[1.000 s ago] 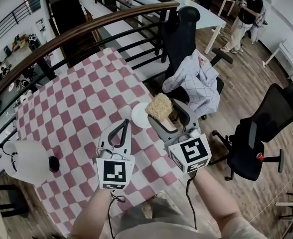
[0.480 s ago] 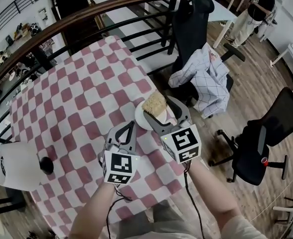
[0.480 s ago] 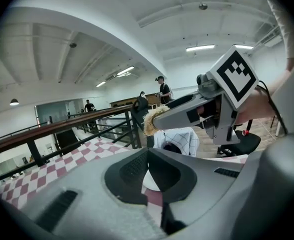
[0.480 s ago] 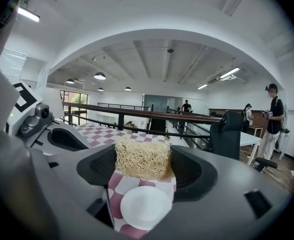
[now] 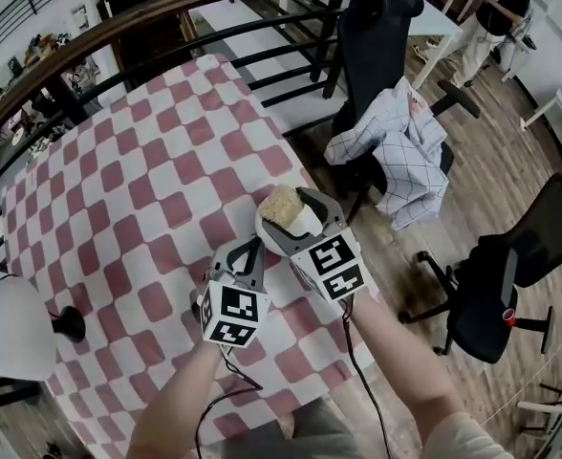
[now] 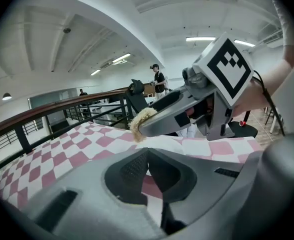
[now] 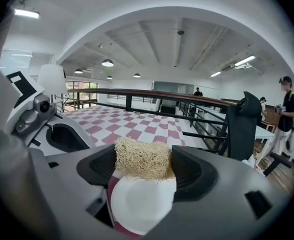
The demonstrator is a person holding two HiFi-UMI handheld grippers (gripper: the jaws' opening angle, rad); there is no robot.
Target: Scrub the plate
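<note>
A small white plate (image 5: 306, 221) lies on the red-and-white checked table (image 5: 147, 170) near its right edge. My right gripper (image 5: 286, 206) is shut on a tan fibrous scrubber (image 5: 281, 204), which sits over the plate's far part. From the right gripper view the scrubber (image 7: 142, 159) fills the gap of the right gripper (image 7: 143, 160), with the plate (image 7: 142, 206) just below it. My left gripper (image 5: 253, 245) is shut with nothing between its jaws, tips at the plate's near-left rim. The left gripper (image 6: 147, 152) points at the plate (image 6: 163, 144); whether it touches is unclear.
A white lamp shade (image 5: 4, 328) on a black base stands at the table's left. A dark railing (image 5: 166, 17) runs behind the table. Past the table's right edge stand a black chair draped with checked cloth (image 5: 400, 156) and another black chair (image 5: 510, 285). People stand far off.
The right gripper has carried the scrubber leftward over the plate, from its right side to its far-left part. The left gripper has stayed shut by the plate's rim.
</note>
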